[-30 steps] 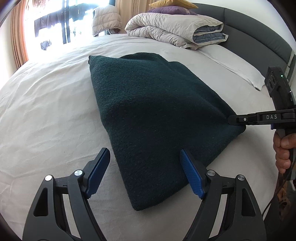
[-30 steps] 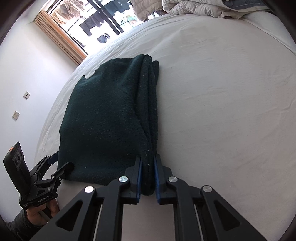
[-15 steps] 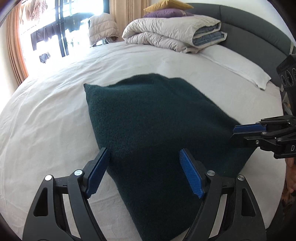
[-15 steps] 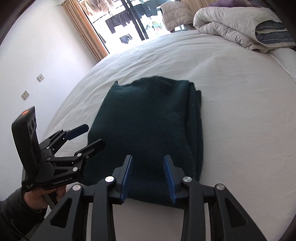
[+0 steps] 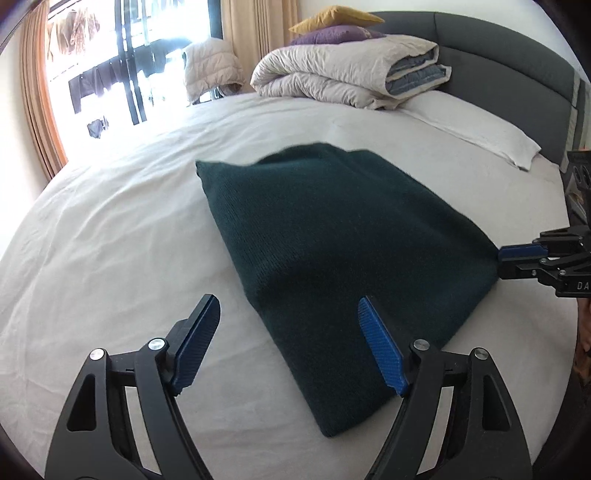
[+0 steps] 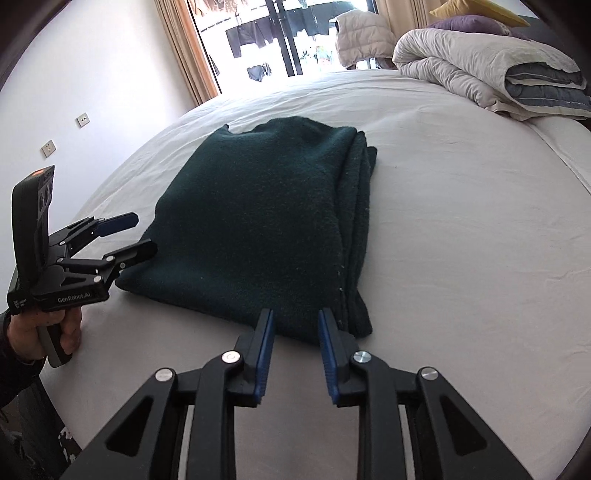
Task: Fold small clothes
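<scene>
Folded sweater (image 6: 266,225) just ahead of right gripper (image 6: 295,347) fingers.

The folded sweater (image 5: 343,251) was a deep, dark green knit on a plain white bed sheet (image 5: 122,236). Both grippers were black with blue pads (image 5: 382,350) (the blue showed a fine grid texture). A beige duvet (image 5: 343,74) with grey-blue lining sat under purple and mustard cushions (image 5: 332,27), against a charcoal headboard (image 5: 517,62).

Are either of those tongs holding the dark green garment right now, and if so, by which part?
Nothing is held. The left tongs stand wide open, and the right tongs, whose jaws have just been closing, sit apart at the near edge of the folded green garment, not gripping it.
</scene>
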Available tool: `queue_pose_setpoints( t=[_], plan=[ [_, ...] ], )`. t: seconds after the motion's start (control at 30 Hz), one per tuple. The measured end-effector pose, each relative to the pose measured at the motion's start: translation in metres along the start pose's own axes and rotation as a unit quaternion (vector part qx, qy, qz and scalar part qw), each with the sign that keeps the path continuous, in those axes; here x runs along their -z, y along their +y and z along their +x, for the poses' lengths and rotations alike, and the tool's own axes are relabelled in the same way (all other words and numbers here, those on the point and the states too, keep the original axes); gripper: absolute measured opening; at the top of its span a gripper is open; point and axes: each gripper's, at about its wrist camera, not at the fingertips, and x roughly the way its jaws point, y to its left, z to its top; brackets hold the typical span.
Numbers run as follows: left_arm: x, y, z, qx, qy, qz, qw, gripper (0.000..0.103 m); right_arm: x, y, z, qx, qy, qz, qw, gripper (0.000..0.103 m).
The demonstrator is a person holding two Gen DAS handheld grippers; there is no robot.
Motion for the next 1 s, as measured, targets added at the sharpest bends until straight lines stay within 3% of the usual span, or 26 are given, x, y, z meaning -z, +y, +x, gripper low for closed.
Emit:
queue_pose_setpoints(
  t=[0.07, 0.23, 0.33, 0.5, 0.53, 0.57, 0.6, 0.8, 0.83, 0.93, 1.0],
  plan=[
    [-0.022, 0.011, 0.007, -0.001, -0.006, -0.013, 0.9999, 0.077, -0.018, 0.003, -0.003, -0.012, -0.020, 0.011, 1.000, 0.026],
    [-0.063, 0.011, 0.042, -0.009, -0.016, 0.006, 0.9998, 0.077, -0.080, 0.001, 0.020, -0.116, -0.047, 0.039, 0.991, 0.026],
    [-0.074, 0.011, 0.069, -0.017, 0.000, 0.010, 0.9998, 0.077, -0.109, -0.007, 0.063, -0.151, -0.023, 0.072, 0.986, 0.026],
    [-0.072, 0.027, 0.116, -0.013, 0.042, -0.023, 0.9988, 0.081, -0.124, -0.048, 0.124, -0.115, 0.019, 0.160, 0.980, 0.026],
    [-0.070, 0.030, 0.119, -0.010, 0.042, -0.030, 0.9986, 0.084, -0.123, -0.054, 0.127, -0.119, 0.021, 0.169, 0.978, 0.014],
    [-0.069, 0.033, 0.120, -0.006, 0.040, -0.037, 0.9985, 0.084, -0.121, -0.061, 0.129, -0.125, 0.021, 0.176, 0.976, 0.003],
    [-0.068, 0.035, 0.122, 0.000, 0.038, -0.043, 0.9983, 0.084, -0.117, -0.066, 0.127, -0.128, 0.018, 0.183, 0.975, 0.000],
    [-0.056, 0.051, 0.108, 0.022, 0.033, -0.090, 0.9951, 0.084, -0.092, -0.088, 0.092, -0.106, -0.013, 0.195, 0.975, 0.000],
    [-0.055, 0.053, 0.102, 0.017, 0.026, -0.094, 0.9951, 0.084, -0.088, -0.091, 0.084, -0.083, -0.017, 0.196, 0.977, 0.007],
    [-0.049, 0.063, 0.072, -0.008, -0.008, -0.120, 0.9927, 0.084, -0.078, -0.105, 0.057, -0.060, -0.051, 0.220, 0.972, 0.056],
    [-0.044, 0.077, 0.055, 0.008, -0.025, -0.157, 0.9872, 0.084, -0.075, -0.110, 0.045, -0.089, -0.067, 0.229, 0.967, 0.065]
  ],
)
